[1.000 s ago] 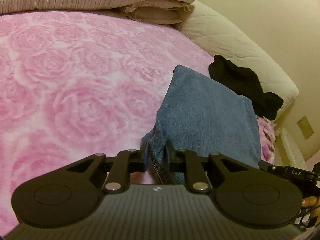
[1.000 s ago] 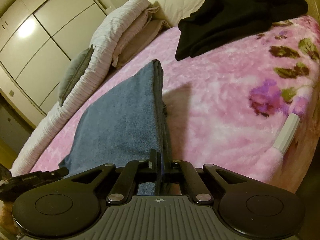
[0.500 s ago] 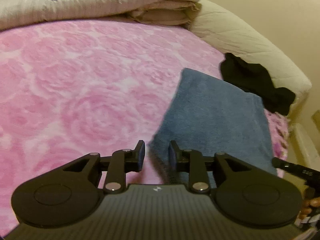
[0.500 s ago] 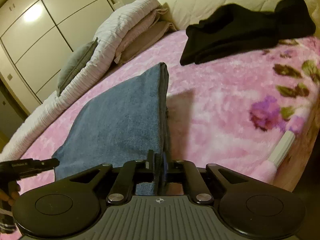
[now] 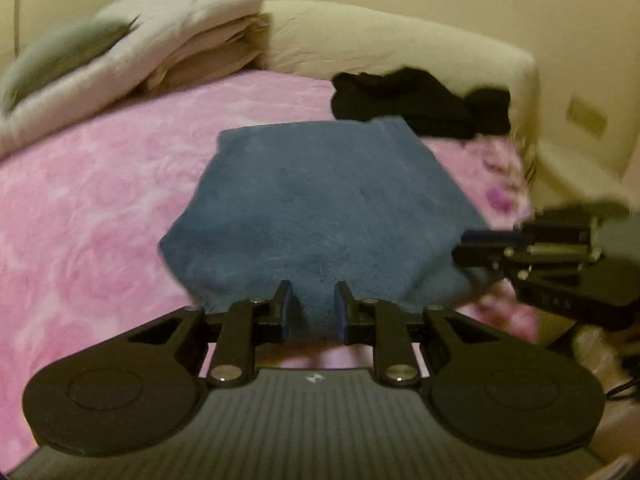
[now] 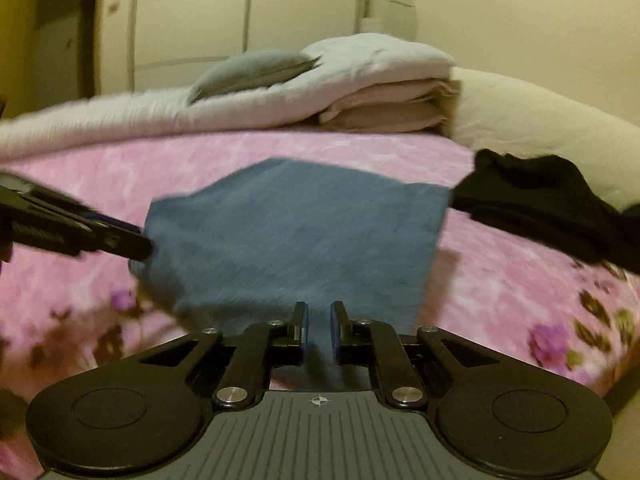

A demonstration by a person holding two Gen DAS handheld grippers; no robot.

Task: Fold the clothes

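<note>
A folded blue cloth [image 5: 320, 200] [image 6: 296, 232] lies on the pink flowered blanket [image 5: 100, 200]. My left gripper [image 5: 313, 312] sits at its near edge with its jaws closing. Blue cloth shows in the gap, and the pads do not visibly press on it. In the right wrist view the left gripper [image 6: 146, 245] reaches the cloth's left corner. My right gripper [image 6: 318, 328] is at the near edge too, its jaws opening a narrow gap with cloth showing in it. In the left wrist view the right gripper [image 5: 466, 246] is at the cloth's right side.
A black garment [image 5: 420, 108] [image 6: 552, 204] lies just beyond the cloth's far right corner. Folded bedding [image 5: 180, 40] [image 6: 360, 80] and a cream padded bolster [image 5: 400, 48] line the far side of the bed. A wardrobe [image 6: 240, 20] stands behind. The bed edge drops off at the right.
Both grippers rolled level and shifted along the cloth's near edge. The right gripper's shut jaws parted. The left let go of the fold, opened, and now has cloth in its gap again.
</note>
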